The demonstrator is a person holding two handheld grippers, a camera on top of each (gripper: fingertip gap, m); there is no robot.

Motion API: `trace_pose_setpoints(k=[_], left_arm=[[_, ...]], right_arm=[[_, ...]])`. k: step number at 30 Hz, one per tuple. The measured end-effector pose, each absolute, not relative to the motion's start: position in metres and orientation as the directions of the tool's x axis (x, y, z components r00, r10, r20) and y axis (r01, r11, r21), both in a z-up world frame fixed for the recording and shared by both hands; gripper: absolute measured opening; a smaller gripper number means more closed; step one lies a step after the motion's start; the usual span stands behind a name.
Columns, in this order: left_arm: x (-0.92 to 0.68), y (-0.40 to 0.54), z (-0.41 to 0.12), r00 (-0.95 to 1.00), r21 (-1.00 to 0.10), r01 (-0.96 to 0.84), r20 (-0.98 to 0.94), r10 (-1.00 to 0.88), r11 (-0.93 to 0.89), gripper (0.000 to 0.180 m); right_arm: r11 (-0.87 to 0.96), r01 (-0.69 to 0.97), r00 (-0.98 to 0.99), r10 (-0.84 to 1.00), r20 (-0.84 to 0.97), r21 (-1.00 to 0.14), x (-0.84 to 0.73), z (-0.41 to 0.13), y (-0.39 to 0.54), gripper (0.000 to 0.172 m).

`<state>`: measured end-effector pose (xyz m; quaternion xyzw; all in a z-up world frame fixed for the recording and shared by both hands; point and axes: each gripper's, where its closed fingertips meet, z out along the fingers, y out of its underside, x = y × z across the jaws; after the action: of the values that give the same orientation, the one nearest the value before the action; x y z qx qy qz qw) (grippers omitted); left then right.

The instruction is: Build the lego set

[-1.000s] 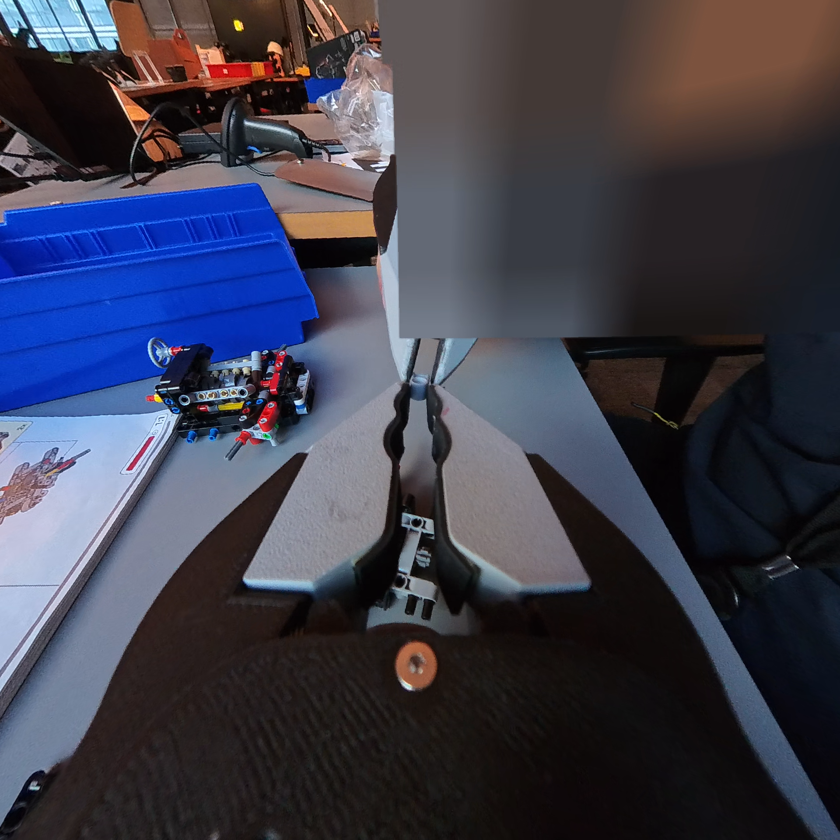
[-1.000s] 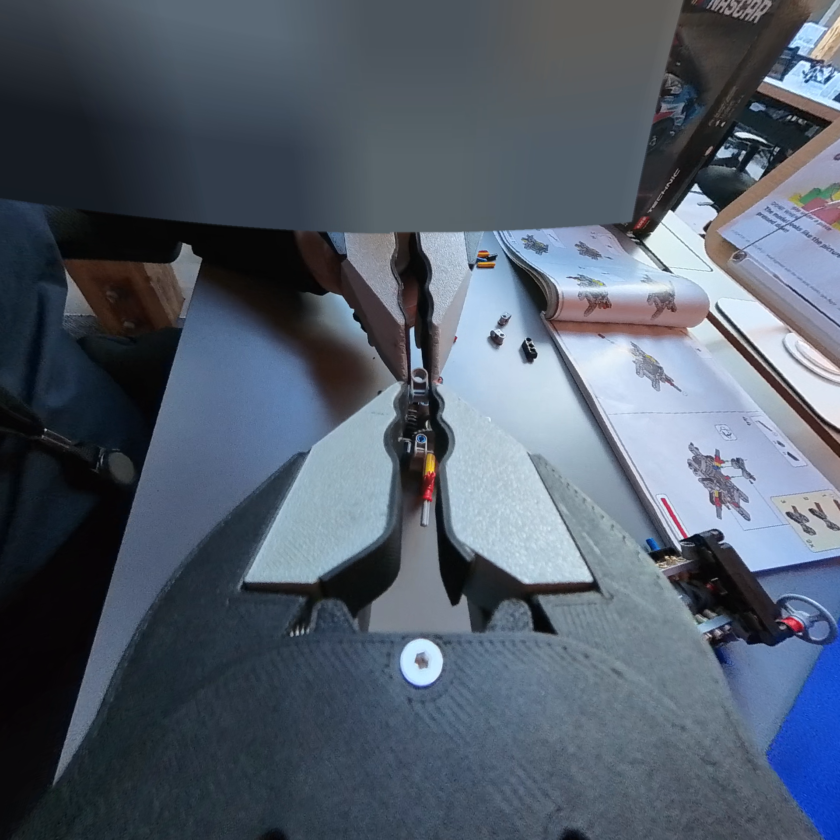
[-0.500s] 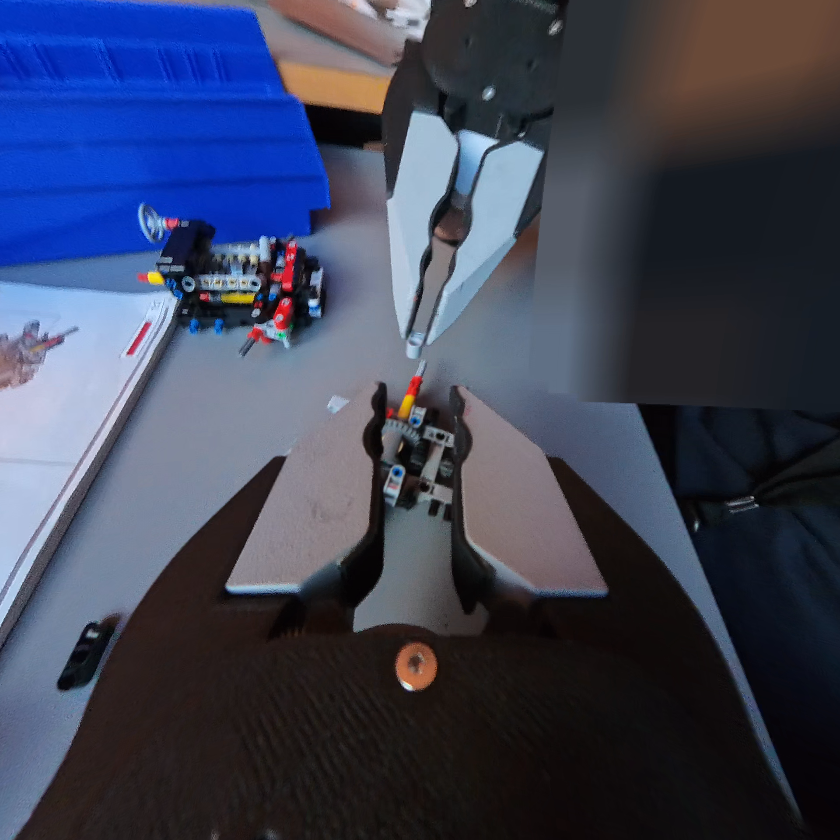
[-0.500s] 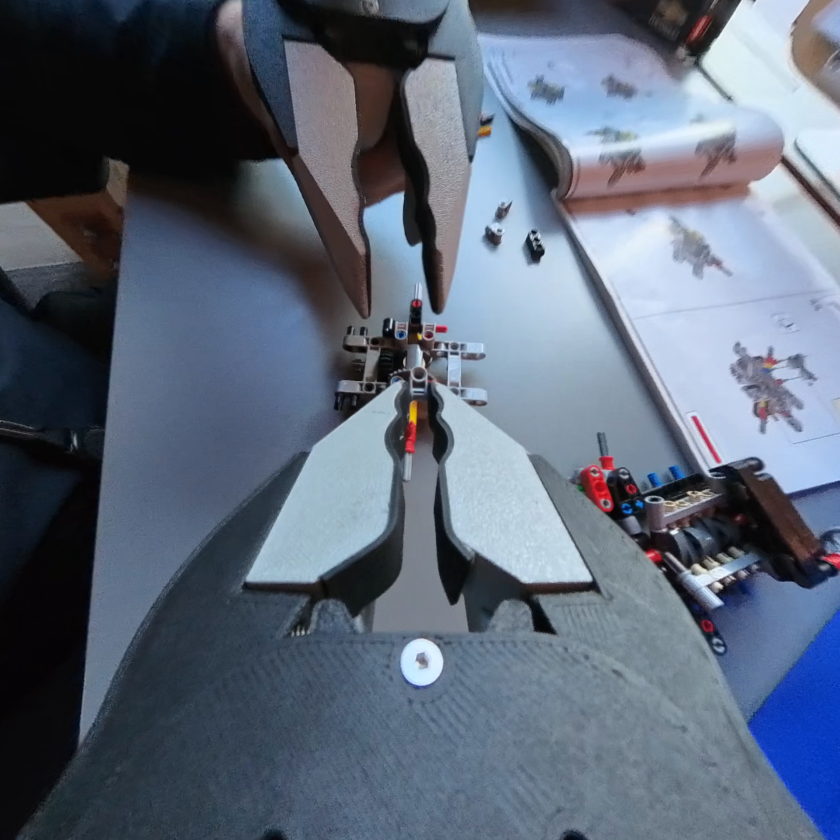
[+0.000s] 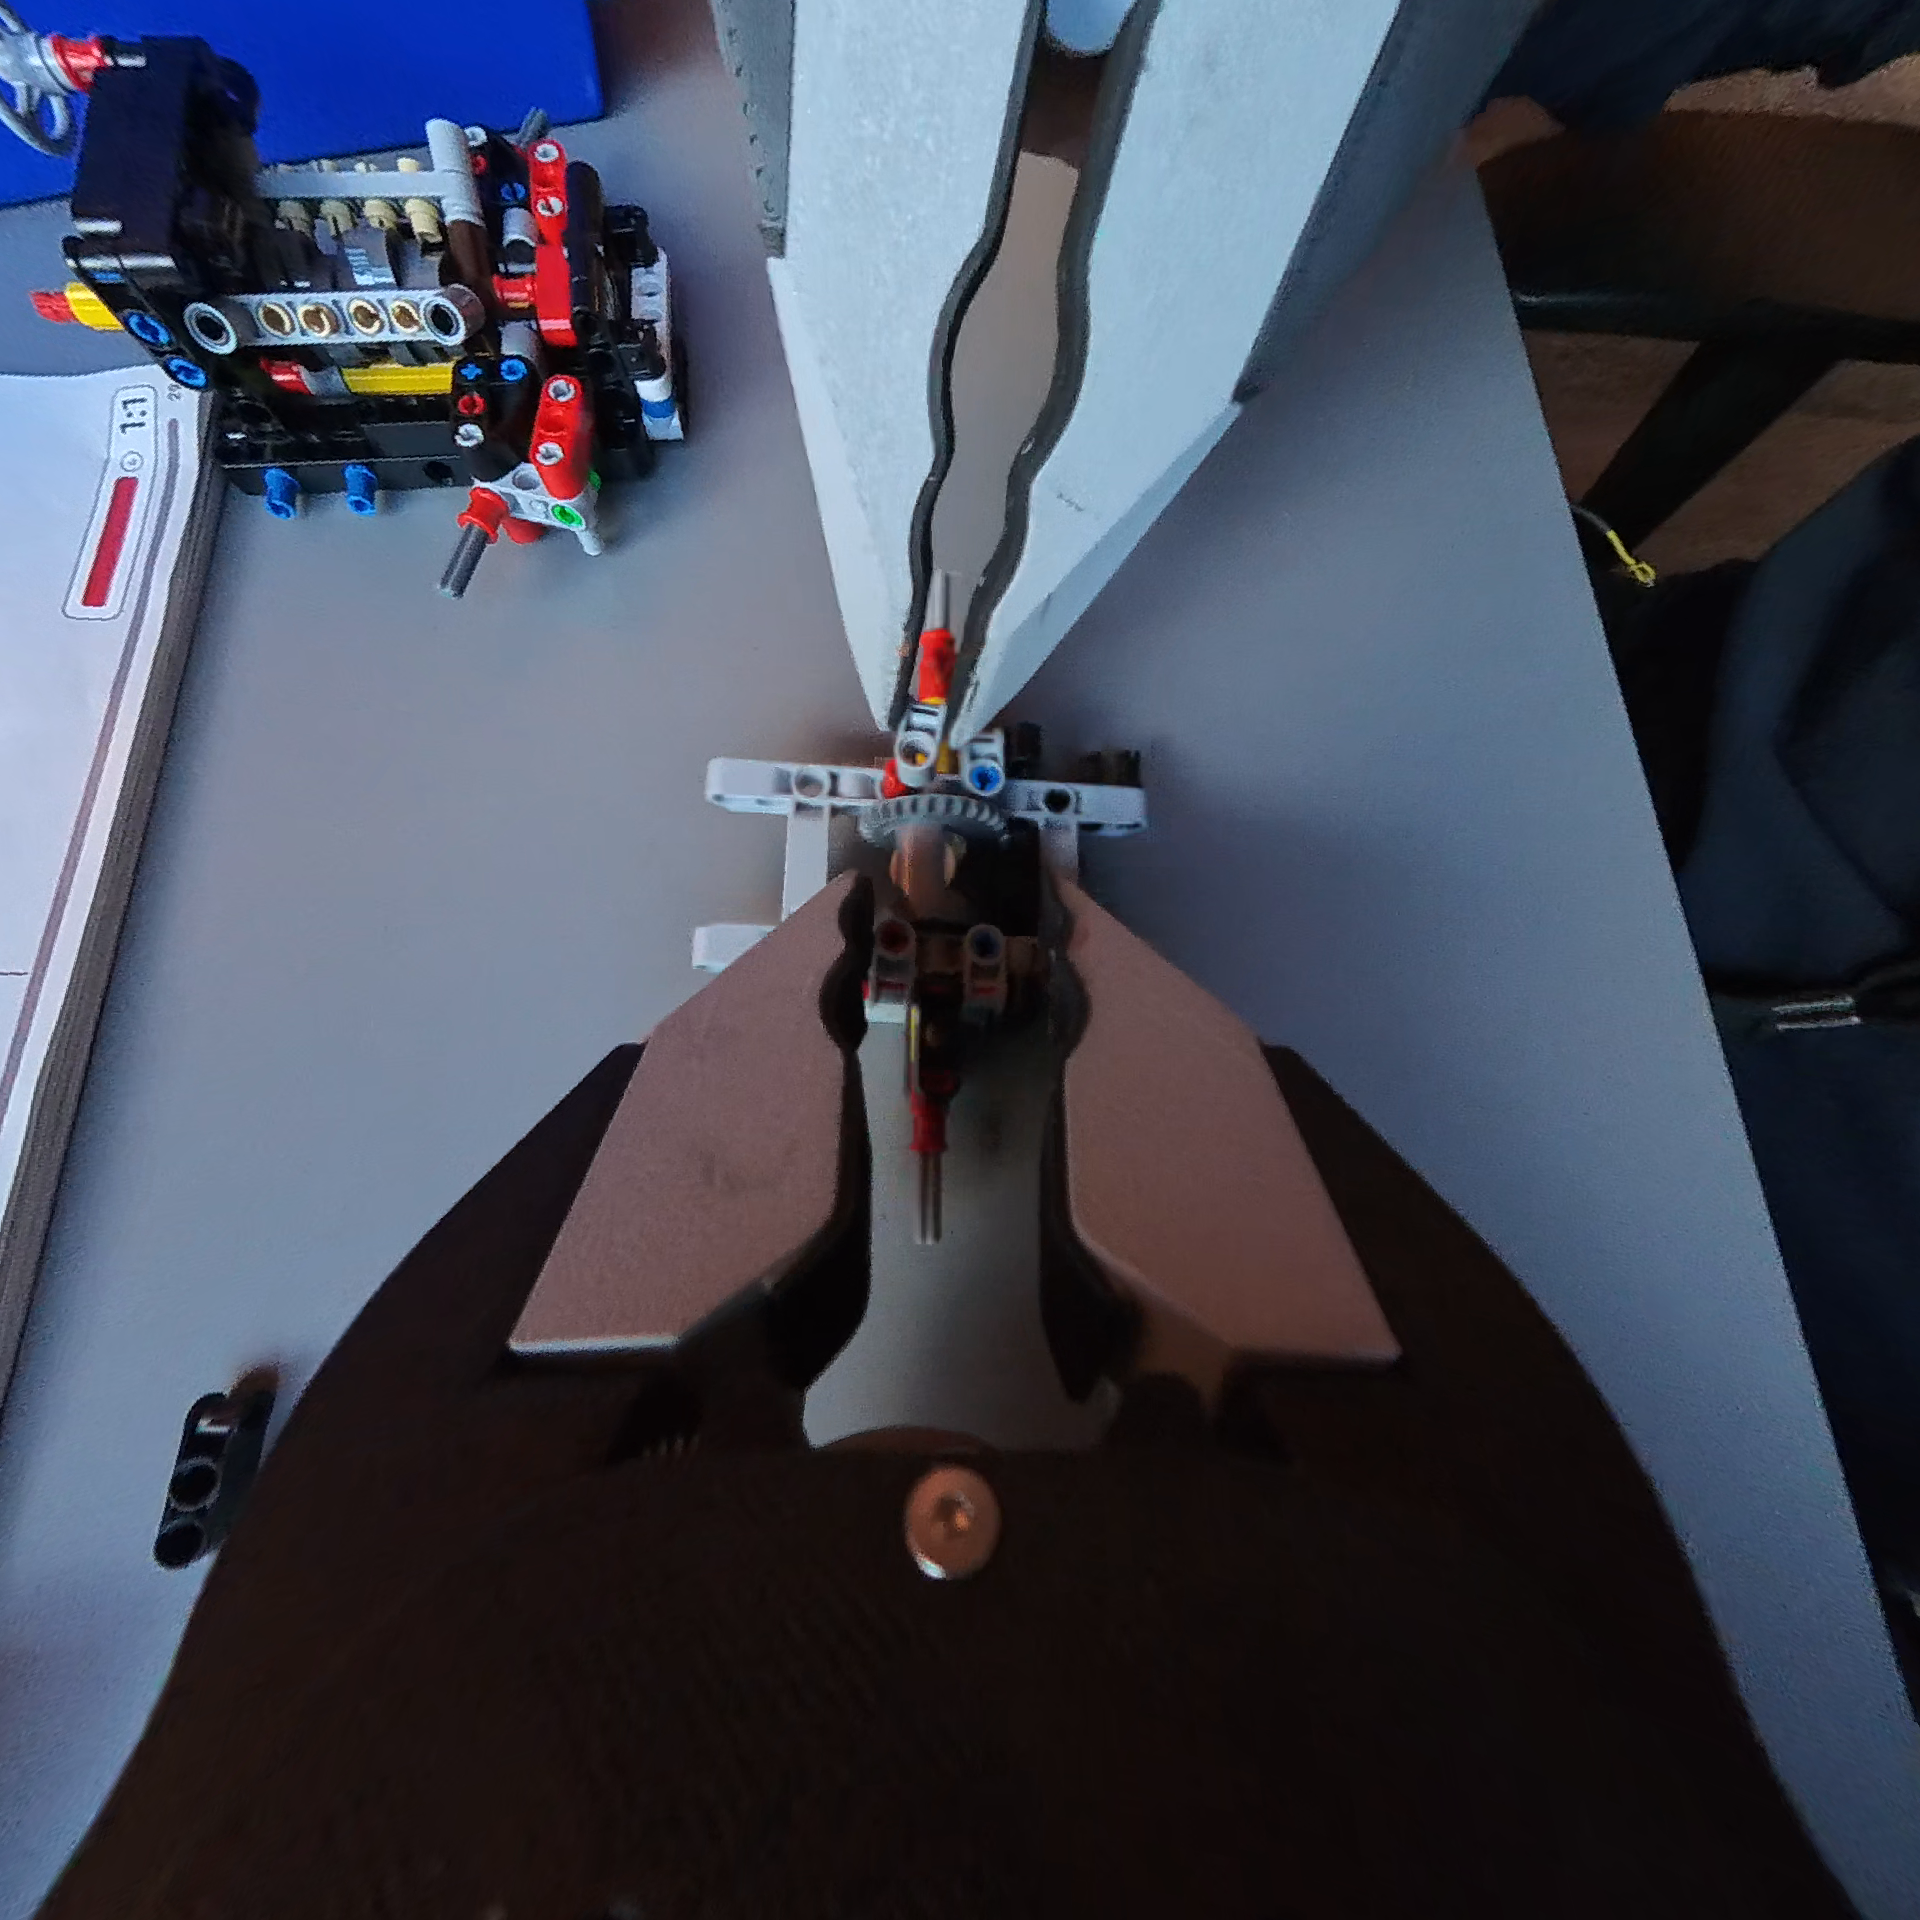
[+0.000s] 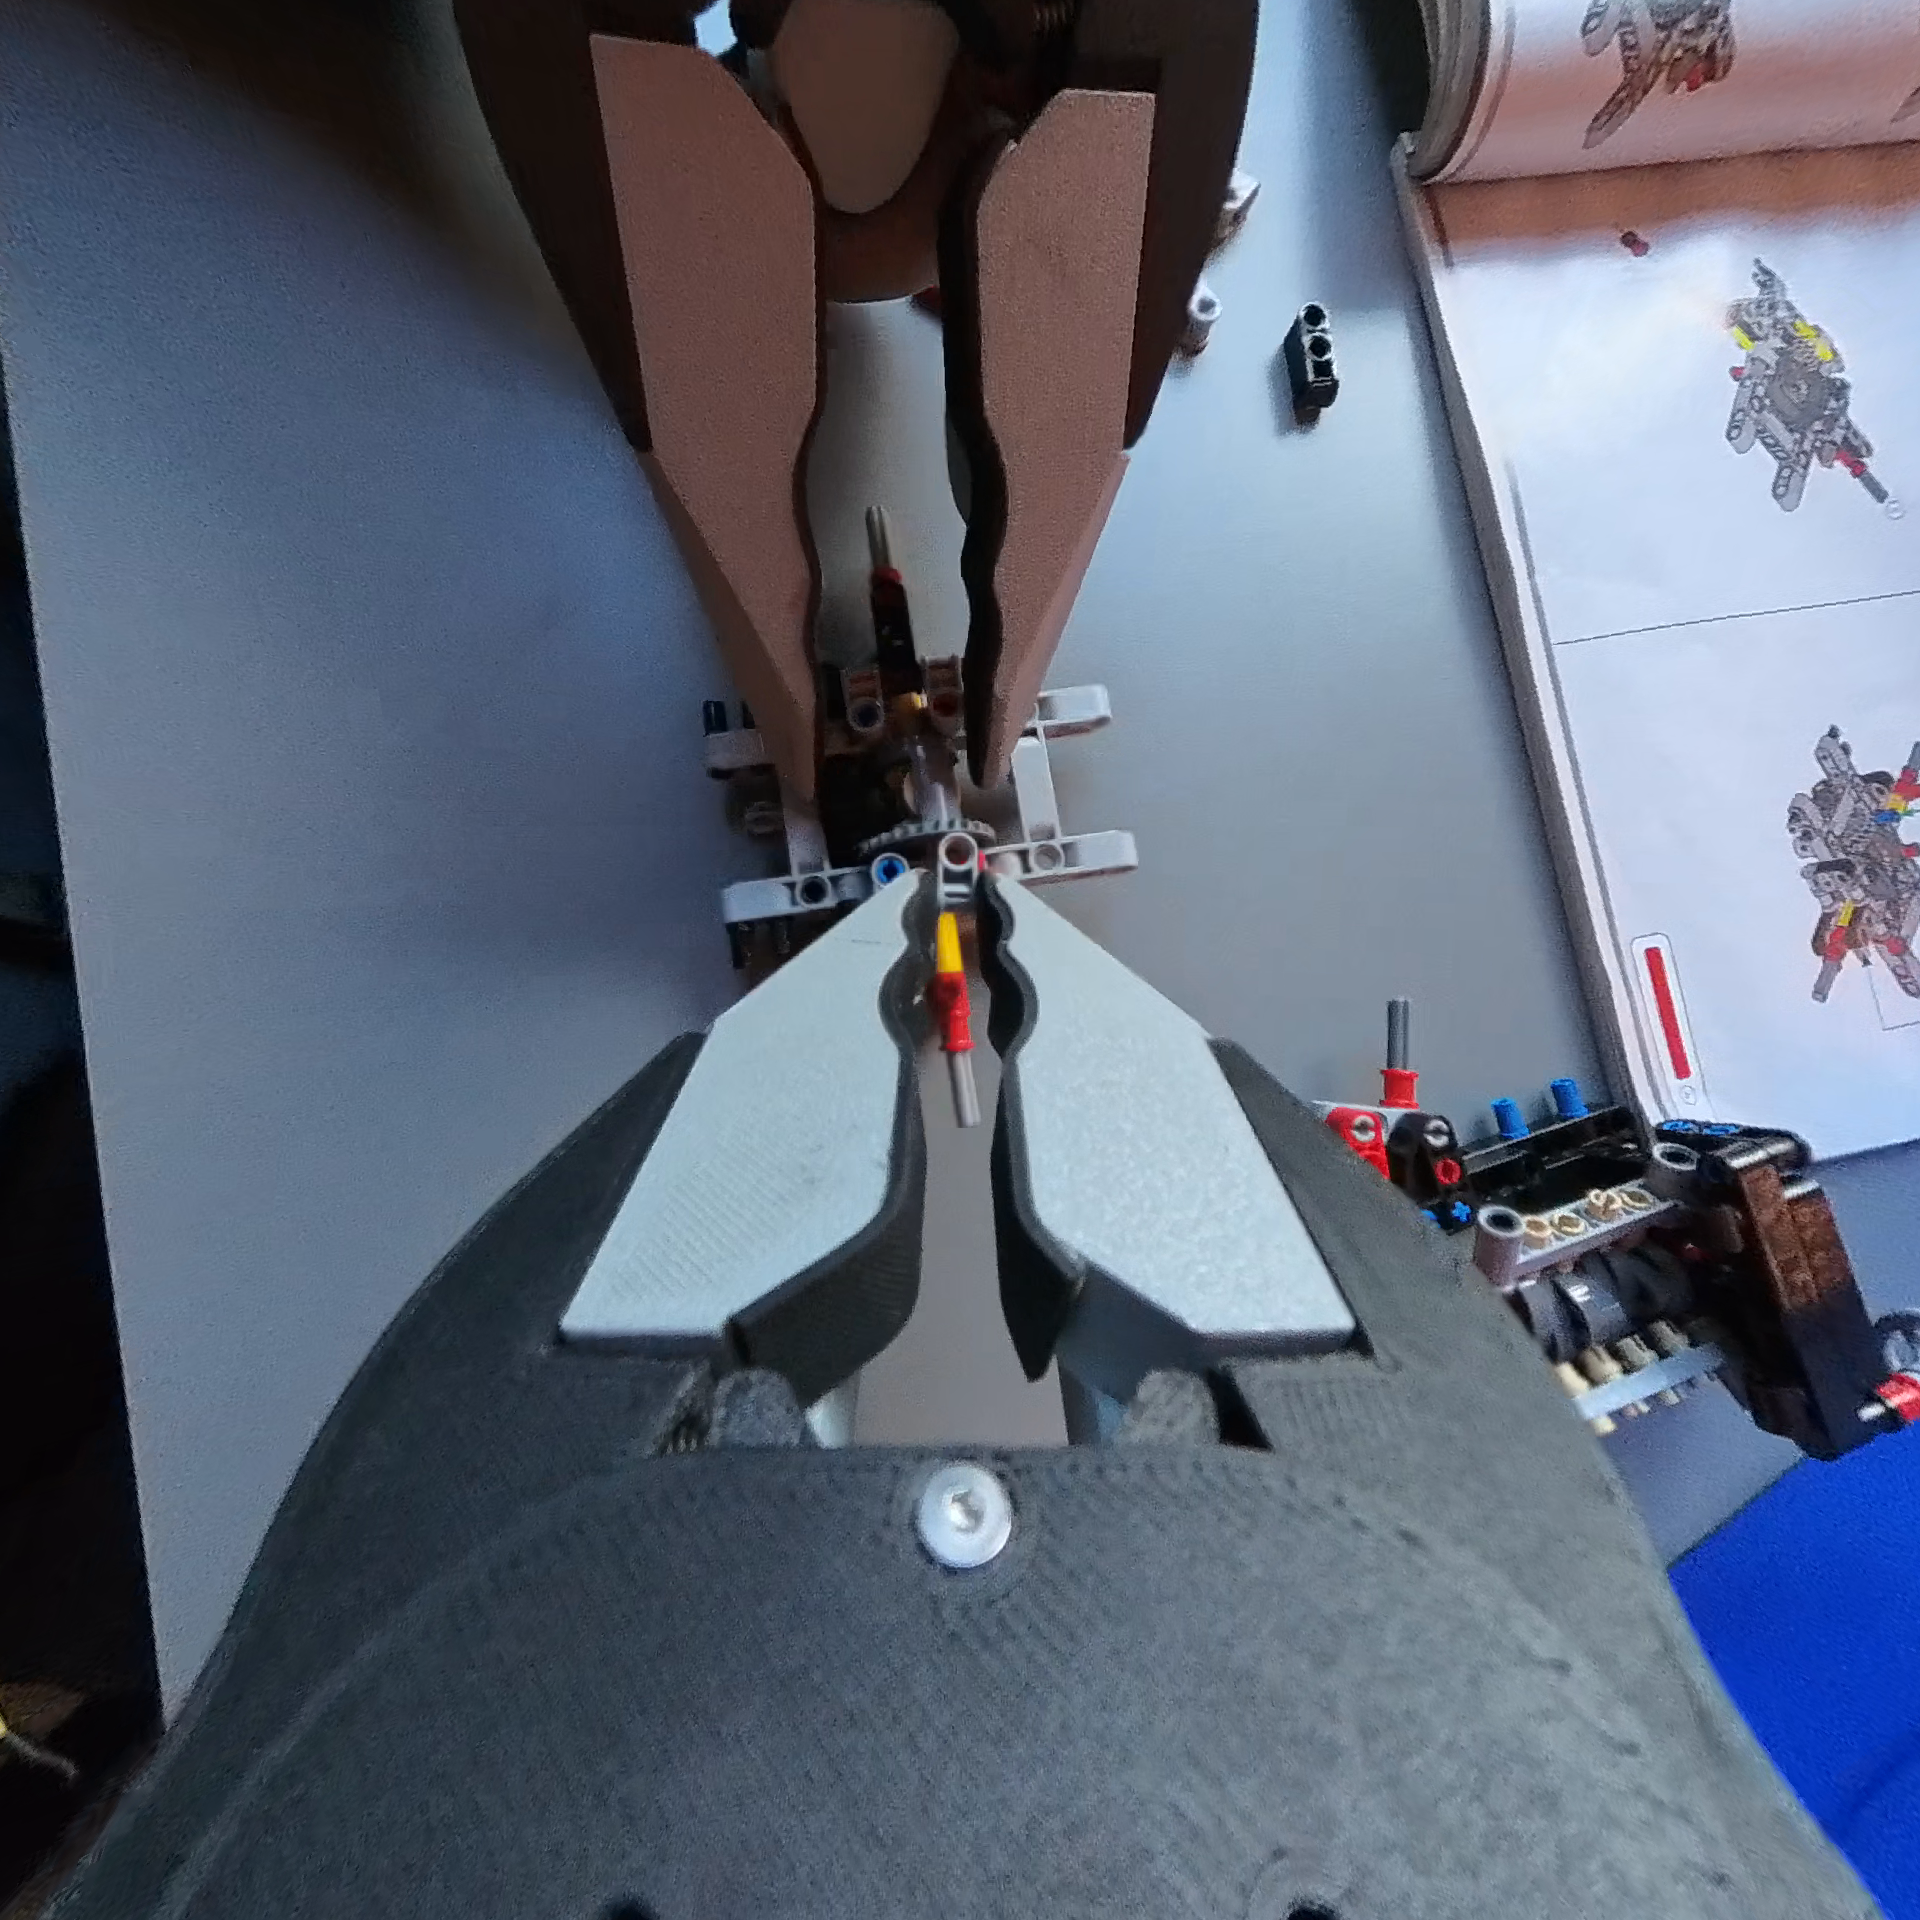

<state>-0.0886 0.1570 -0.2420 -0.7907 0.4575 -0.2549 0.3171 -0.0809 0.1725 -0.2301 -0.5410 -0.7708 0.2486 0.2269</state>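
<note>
the right gripper (image 6: 954,902) has its fingers clenched on a thin rod with red and yellow sleeves (image 6: 948,997), whose grey end piece pokes just past the fingertips. the left gripper (image 5: 951,909) has its fingers released, straddling a small grey frame with a gear (image 5: 925,816) on the table (image 5: 468,831). a bigger brick model (image 5: 364,322) sits well off to their left.

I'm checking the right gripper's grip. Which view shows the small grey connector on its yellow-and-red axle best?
The right wrist view: grey connector sits pinched at the fingertips, axle trailing behind. The left wrist view shows it smaller, partly hidden.
</note>
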Motion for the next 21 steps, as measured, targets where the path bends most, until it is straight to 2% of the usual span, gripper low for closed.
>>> trace_pose_setpoints(k=[9, 21], left_arm=[[-0.0862, 0.155, -0.2427, 0.414, -0.769, -0.497, 0.196, -0.889, -0.401, 0.026], [-0.0853, 0.1558, -0.2431, 0.413, -0.775, -0.508, 0.163, -0.896, -0.376, 0.026]], right_arm=[[0.503, 0.701, -0.498, 0.853, 0.157, -0.506, -0.083, -0.2304, 0.1736, 0.004], [0.586, 0.723, -0.604, 0.793, 0.077, -0.367, -0.0819, -0.2327, 0.175, 0.004]])
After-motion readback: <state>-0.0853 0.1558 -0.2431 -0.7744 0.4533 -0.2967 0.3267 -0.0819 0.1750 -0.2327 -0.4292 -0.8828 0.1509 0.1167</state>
